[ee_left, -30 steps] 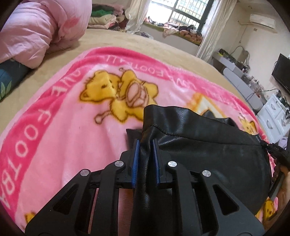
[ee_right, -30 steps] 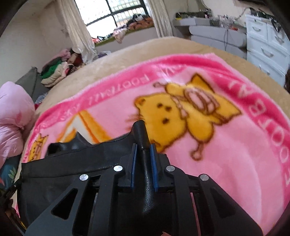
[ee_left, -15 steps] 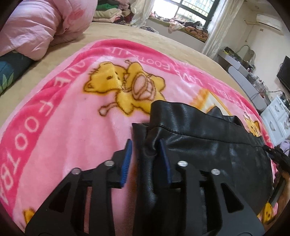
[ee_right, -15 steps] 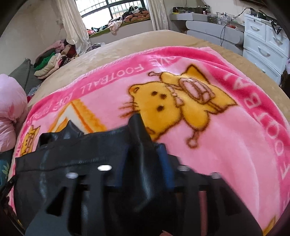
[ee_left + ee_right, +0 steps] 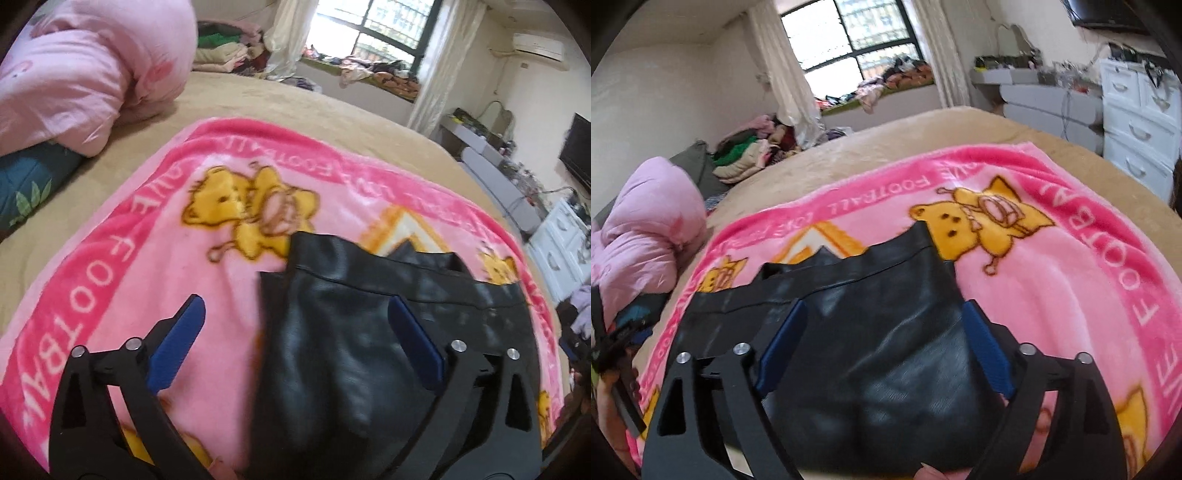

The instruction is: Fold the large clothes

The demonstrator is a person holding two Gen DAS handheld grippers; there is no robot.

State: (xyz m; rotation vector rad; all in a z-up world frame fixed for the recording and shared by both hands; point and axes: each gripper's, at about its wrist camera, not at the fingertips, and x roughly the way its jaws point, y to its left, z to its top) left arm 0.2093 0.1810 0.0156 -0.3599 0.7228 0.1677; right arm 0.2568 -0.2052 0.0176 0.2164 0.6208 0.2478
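Left wrist: both claws released black garment [image 5: 351, 350].

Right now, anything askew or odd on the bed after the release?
Mostly fine. The black leather garment lies folded on the pink blanket, but its far edge is uneven: a collar point pokes out past the fold. Left gripper and right gripper are opening, with the pads off the leather. No damage visible.
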